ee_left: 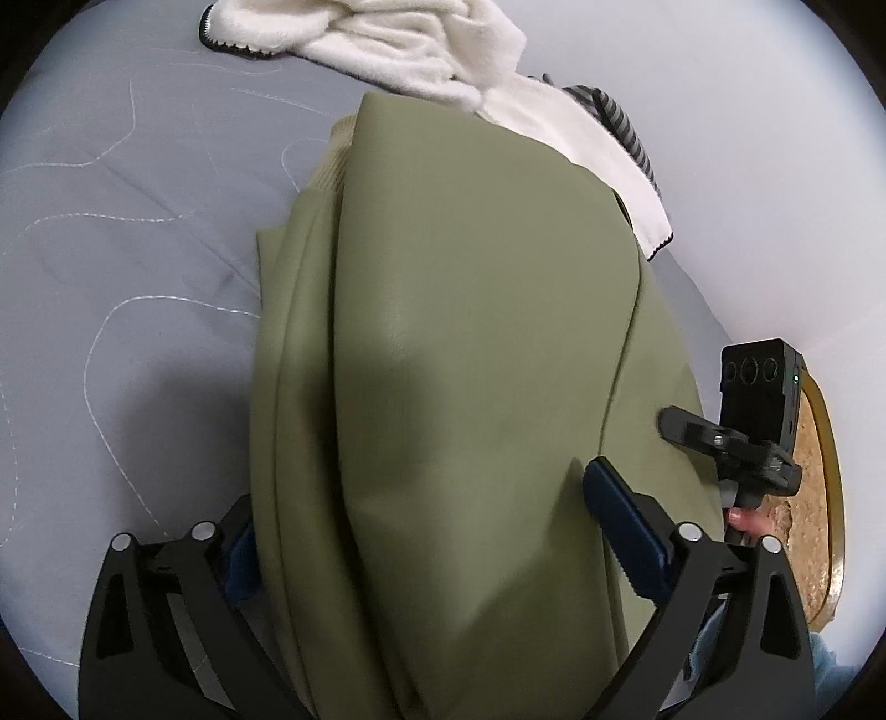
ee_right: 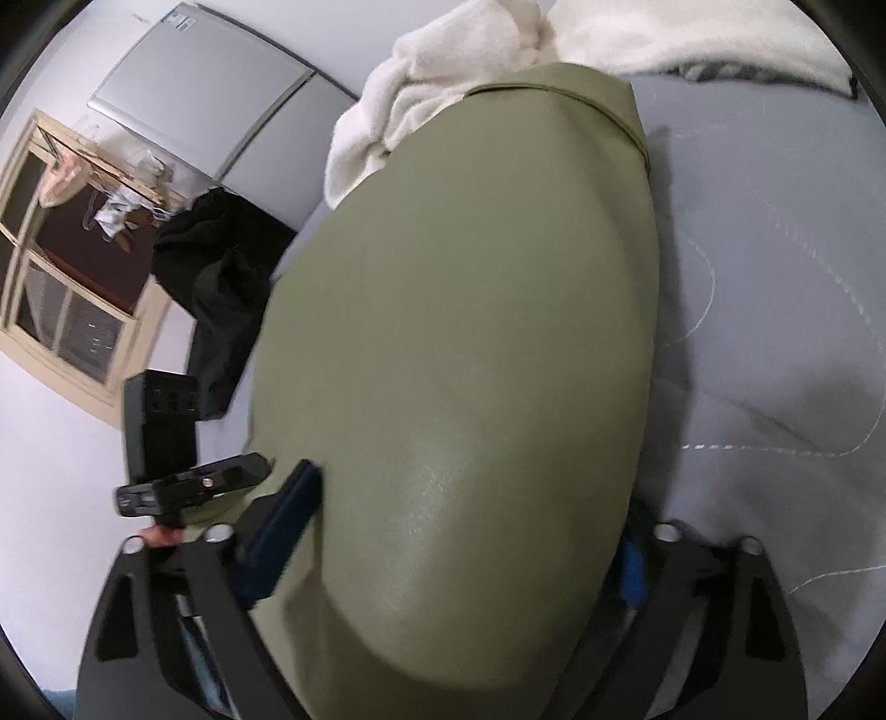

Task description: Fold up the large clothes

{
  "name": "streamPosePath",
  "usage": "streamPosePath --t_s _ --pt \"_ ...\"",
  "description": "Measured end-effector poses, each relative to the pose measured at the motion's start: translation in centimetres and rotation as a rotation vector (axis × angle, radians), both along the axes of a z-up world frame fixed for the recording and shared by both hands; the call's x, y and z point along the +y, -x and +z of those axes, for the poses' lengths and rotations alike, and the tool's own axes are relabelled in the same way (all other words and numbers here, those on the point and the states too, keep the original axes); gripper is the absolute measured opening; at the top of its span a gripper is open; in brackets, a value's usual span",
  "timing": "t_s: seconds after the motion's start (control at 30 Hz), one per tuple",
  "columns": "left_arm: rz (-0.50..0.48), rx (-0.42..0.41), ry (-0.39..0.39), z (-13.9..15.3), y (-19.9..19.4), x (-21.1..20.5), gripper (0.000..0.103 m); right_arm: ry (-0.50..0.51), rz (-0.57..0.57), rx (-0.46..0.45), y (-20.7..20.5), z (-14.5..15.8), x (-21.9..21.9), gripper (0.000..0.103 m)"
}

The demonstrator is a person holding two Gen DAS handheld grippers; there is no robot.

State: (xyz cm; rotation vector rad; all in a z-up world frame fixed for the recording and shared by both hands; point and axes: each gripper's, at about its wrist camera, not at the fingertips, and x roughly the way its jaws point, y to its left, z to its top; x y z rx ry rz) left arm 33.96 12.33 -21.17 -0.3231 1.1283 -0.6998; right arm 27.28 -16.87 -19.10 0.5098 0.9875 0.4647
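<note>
Since the green jacket (ee_left: pixel 454 343) lies on the grey bedspread (ee_left: pixel 127 266) with its long axis running straight away from both grippers, the left gripper (ee_left: pixel 426 531) and right gripper (ee_right: pixel 465 531) each straddle its near end, jaws wide apart, neither looking clearly closer.

A grey quilted bed (ee_left: pixel 138 249) carries a folded olive-green leather-like garment (ee_left: pixel 470 332), with white fleecy clothing (ee_left: pixel 387 39) at twelve o'clock.

Olive-green garment (ee_left: pixel 470 360), smooth, perhaps faux leather, lies folded lengthwise on bed.
</note>
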Motion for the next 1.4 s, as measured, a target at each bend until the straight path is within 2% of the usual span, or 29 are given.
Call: streamPosePath --t_s 0.03,0.07,0.1,0.2,0.3,0.47,0.63,1.03,1.2,1.4 --pt "0.003 0.0 -0.015 0.0 0.0 0.1 0.088 0.009 0.0 -0.005 0.1 0.1 0.1 0.079" --pt "0.006 0.0 -0.027 0.1 0.2 0.2 0.078 0.02 0.0 -0.01 0.1 0.2 0.1 0.075" --pt "0.009 0.003 -0.026 0.1 0.2 0.4 0.062 0.039 0.0 -0.019 0.3 0.4 0.3 0.07" --pt "0.05 0.042 0.049 -0.2 0.3 1.6 0.042 0.093 0.0 -0.053 0.6 1.0 1.0 0.058" --pt "0.057 -0.005 0.031 0.3 1.1 1.1 0.033 0.134 0.004 -0.093 1.0 1.8 1.6 0.047" --pt "0.065 -0.102 -0.017 2.0 2.6 0.2 0.023 0.139 0.019 -0.144 1.5 2.8 2.0 0.038" --pt "0.059 -0.17 -0.052 3.5 3.8 -0.1 0.019 0.12 0.029 -0.178 2.1 3.8 2.0 0.033" --pt "0.079 -0.239 -0.067 6.1 6.9 -0.5 0.016 0.1 0.079 -0.233 3.9 7.6 3.5 0.03" --pt "0.106 -0.253 -0.056 7.7 8.6 1.2 0.016 0.097 0.116 -0.254 4.3 9.3 5.0 0.03" --pt "0.168 -0.268 -0.079 10.5 10.7 5.4 0.016 0.077 0.187 -0.276 3.9 11.7 9.2 0.029"
